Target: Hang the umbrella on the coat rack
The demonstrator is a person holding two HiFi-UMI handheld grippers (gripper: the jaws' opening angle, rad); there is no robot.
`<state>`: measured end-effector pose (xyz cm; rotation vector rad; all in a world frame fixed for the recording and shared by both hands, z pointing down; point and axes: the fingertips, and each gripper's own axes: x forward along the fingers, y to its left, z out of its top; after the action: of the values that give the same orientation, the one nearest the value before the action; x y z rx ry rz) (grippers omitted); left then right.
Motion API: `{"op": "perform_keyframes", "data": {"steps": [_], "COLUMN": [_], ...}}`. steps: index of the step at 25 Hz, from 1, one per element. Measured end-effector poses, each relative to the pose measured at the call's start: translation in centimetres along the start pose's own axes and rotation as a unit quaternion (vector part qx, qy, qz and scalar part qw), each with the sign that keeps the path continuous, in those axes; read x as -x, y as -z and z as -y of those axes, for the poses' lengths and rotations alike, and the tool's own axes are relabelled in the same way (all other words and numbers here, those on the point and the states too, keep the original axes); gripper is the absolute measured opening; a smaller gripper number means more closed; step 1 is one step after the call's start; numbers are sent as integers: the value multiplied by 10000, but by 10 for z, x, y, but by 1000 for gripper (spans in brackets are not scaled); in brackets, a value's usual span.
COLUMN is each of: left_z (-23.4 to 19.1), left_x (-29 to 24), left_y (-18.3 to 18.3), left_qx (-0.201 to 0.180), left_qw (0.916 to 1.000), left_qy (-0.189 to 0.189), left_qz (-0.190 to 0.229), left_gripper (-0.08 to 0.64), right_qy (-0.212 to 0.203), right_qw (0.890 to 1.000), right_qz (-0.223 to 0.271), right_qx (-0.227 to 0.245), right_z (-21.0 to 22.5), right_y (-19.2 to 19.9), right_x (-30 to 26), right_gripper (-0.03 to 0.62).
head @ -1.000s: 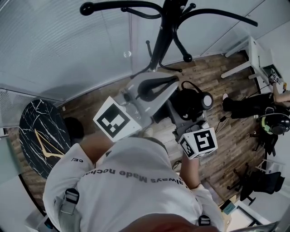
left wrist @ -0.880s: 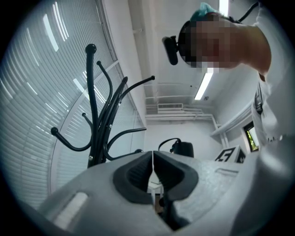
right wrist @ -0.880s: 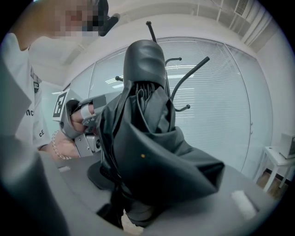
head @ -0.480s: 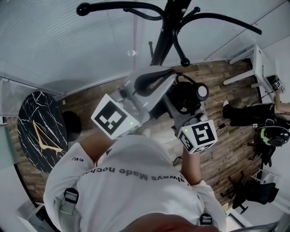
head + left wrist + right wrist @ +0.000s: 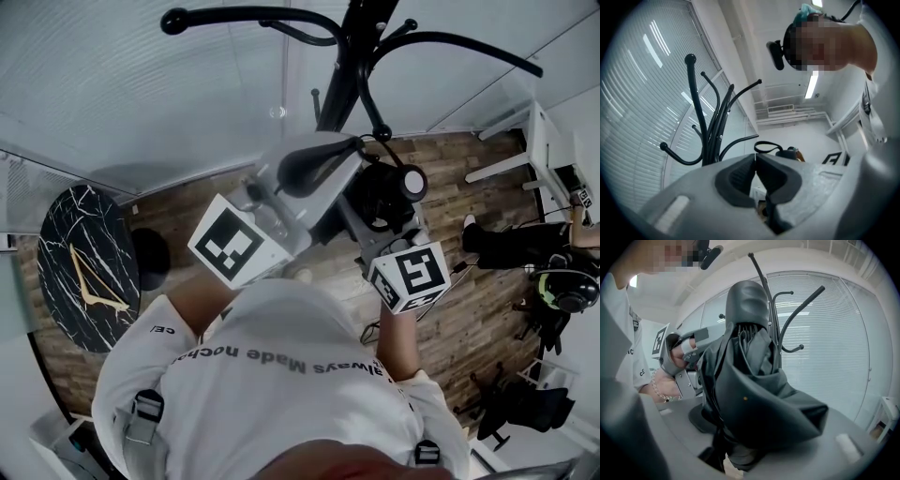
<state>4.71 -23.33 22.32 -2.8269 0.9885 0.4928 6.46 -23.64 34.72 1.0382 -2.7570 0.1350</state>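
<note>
Umbrella (image 5: 754,380), folded, held up near the coat rack (image 5: 349,47).
In the head view it sits at 1 o'clock of centre, with its handle (image 5: 413,184) toward the rack at 12 o'clock. The right gripper (image 5: 761,425) has its jaws clamped wide on the bundled canopy. The left gripper (image 5: 755,158), at the umbrella's 9 o'clock, has its pads pressed together.

Umbrella (image 5: 754,394): dark grey-black fabric.
Coat rack (image 5: 349,56): black.
Round table (image 5: 75,272): black marble, white veins.
Floor (image 5: 187,211): brown wood planks.
Shirt (image 5: 262,394): white, dark lettering.
</note>
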Motion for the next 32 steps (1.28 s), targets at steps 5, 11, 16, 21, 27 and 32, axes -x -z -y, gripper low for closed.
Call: {"op": "perform_keyframes", "data": {"steps": [5, 11, 16, 21, 27, 32], "left_z": [-4, -7, -12, -16, -20, -25], "left_x": [-4, -11, -13, -14, -16, -19], "left_y": [1, 7, 17, 27, 34, 34], "left_qx": [-152, -238, -224, -193, -189, -245], "left_qw": [9999, 9996, 9994, 9992, 9988, 9986], "left_qy": [-40, -37, -91, -135, -165, -182], "left_qz": [-49, -143, -233, -335, -411, -430], "left_gripper": [10, 11, 9, 9, 9, 9], "right_qy": [2, 57, 88, 79, 88, 82], "right_qw": [9999, 9991, 9983, 9969, 9959, 9954], "right_qz": [-109, -252, -363, -464, -596, -723], "right_qx": [-117, -350, -458, -636, -672, -630], "right_z": [5, 14, 20, 25, 31, 41], "right_y": [6, 16, 29, 43, 53, 58], "right_x": [-3, -5, -9, -14, -21, -29], "right_gripper": [255, 255, 255, 255, 255, 255]}}
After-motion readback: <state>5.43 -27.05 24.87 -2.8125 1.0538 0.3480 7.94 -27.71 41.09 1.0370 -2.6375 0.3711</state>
